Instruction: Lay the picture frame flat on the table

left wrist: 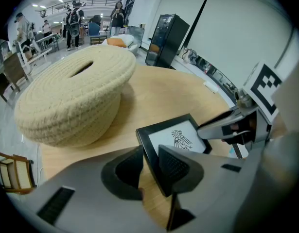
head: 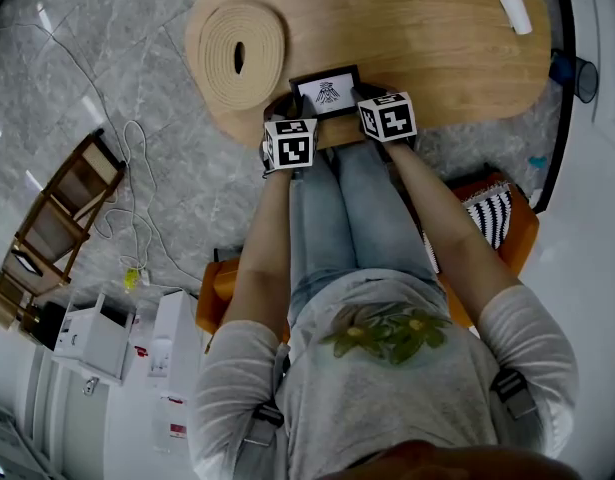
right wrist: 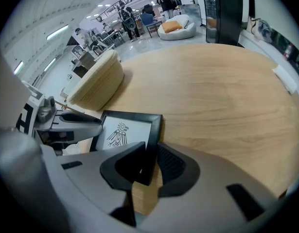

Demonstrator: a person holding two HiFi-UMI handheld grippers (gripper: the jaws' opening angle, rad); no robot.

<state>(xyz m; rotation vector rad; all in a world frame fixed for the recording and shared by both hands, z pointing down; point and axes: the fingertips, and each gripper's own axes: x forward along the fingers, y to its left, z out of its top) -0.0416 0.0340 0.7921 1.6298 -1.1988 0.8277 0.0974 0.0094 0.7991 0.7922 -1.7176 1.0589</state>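
A black picture frame (head: 327, 92) with a white print of a bird figure sits at the near edge of the oval wooden table (head: 427, 38), face up and tilted back. My left gripper (head: 291, 106) holds its left edge. In the left gripper view that edge of the frame (left wrist: 176, 137) runs between the two dark pads of the left gripper (left wrist: 149, 161). My right gripper (head: 368, 95) holds the right edge. In the right gripper view the frame (right wrist: 125, 130) stands between the pads of the right gripper (right wrist: 150, 161). Both grippers are shut on the frame.
A woven rope basket (head: 242, 53) lies upside down on the table's left end, close to the frame's left side. A small white object (head: 515, 11) lies at the far right of the table. The person's legs (head: 347, 208) are under the near edge.
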